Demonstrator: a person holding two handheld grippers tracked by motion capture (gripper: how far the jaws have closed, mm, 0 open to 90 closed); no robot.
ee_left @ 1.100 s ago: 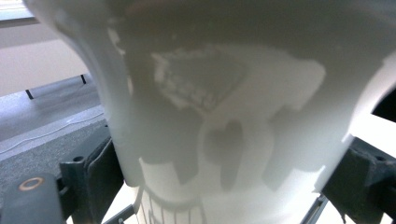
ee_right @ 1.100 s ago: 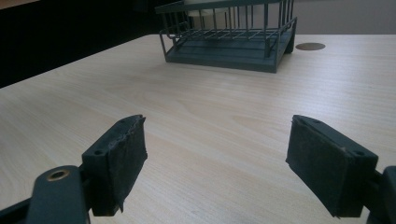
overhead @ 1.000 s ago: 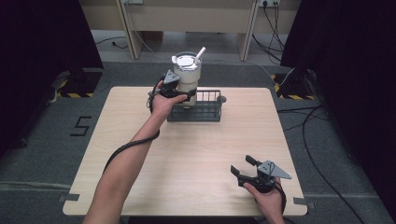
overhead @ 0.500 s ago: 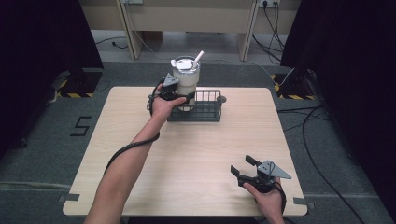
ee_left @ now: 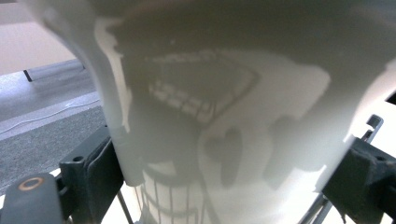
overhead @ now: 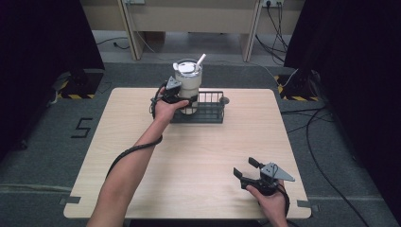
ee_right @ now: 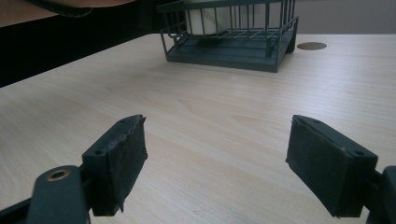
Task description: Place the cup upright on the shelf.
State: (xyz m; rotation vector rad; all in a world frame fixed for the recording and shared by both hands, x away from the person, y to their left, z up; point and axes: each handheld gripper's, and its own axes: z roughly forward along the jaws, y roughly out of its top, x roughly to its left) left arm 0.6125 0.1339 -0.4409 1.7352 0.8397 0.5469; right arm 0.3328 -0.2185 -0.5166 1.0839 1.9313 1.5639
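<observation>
Only floor marking "5" (overhead: 81,127) readable; tumbler (overhead: 187,84) unlabelled.

High view. A white tumbler (overhead: 188,87) with a lid and a tilted straw (overhead: 200,60) stands upright in the left end of a dark wire basket (overhead: 208,108), which sits near the middle of the table's (overhead: 142,156) far edge. The left gripper (overhead: 176,97) clasps the tumbler's lower body from the left. The right gripper (overhead: 244,171) rests near the table's near right corner, jaws spread apart, well apart from the basket.
</observation>
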